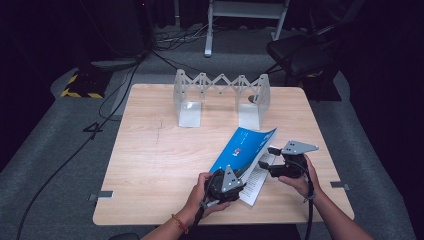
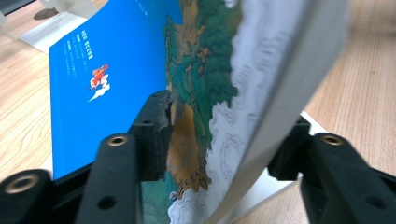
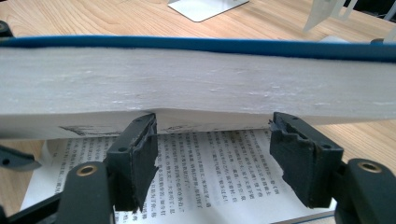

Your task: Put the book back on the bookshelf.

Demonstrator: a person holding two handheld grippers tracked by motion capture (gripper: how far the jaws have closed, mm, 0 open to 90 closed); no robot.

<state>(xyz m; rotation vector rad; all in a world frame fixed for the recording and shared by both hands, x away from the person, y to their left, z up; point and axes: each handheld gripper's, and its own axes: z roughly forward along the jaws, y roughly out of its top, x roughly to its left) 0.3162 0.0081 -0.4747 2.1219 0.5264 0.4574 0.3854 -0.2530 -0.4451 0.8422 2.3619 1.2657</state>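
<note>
A thick book with a blue cover (image 1: 244, 142) lies part-open at the front right of the wooden table (image 1: 160, 165). Its cover and a bundle of pages are lifted off a printed page (image 3: 215, 177) that lies flat. My left gripper (image 1: 243, 181) is at the book's near corner. In the left gripper view (image 2: 224, 140) one pad presses on the blue cover (image 2: 116, 84) and the other on the white page edges. My right gripper (image 1: 268, 159) comes in from the right. In the right gripper view (image 3: 212, 135) its jaws stand open under the raised page block (image 3: 196, 79), with the tips at its underside.
A white folding metal rack (image 1: 220, 92) with two upright plates stands at the back of the table. Behind the table are a dark chair (image 1: 300, 50) and cables on the grey floor. The left half of the table is bare wood.
</note>
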